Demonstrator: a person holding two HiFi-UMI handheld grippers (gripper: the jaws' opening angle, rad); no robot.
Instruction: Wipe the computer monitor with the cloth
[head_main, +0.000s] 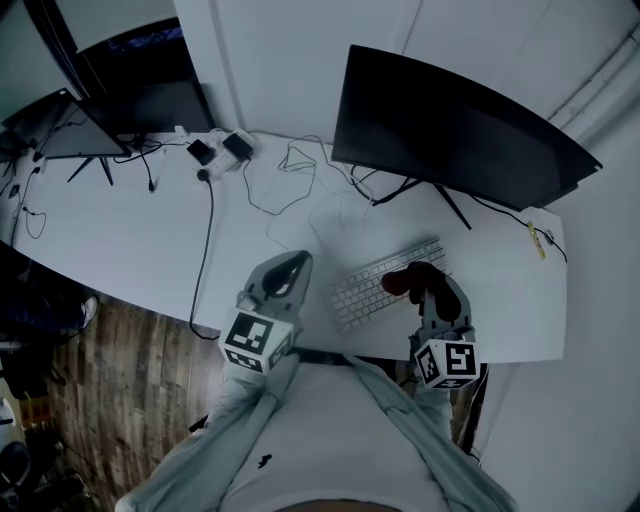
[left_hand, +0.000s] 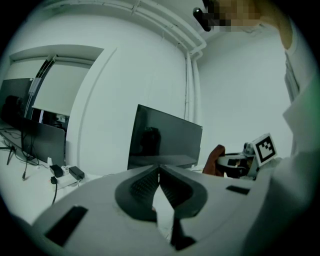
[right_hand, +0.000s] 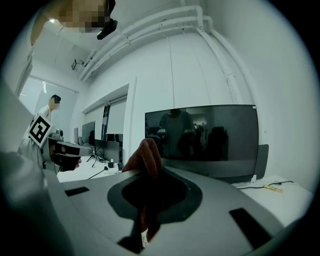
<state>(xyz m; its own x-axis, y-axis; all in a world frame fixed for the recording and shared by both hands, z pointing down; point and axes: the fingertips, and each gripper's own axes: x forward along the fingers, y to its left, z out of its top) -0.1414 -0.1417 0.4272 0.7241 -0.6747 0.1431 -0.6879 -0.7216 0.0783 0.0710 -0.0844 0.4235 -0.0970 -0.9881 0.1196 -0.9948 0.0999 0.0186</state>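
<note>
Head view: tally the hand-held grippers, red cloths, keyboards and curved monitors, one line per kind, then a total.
Hand-held grippers: 2, the left hand-held gripper and the right hand-held gripper
Red cloth: 1, clamped in the right one
Keyboard: 1
Curved monitor: 1
Total: 5

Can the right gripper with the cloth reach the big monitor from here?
Probably yes: the right gripper holds the cloth, the monitor stands straight ahead, and only the flat keyboard lies between.
</note>
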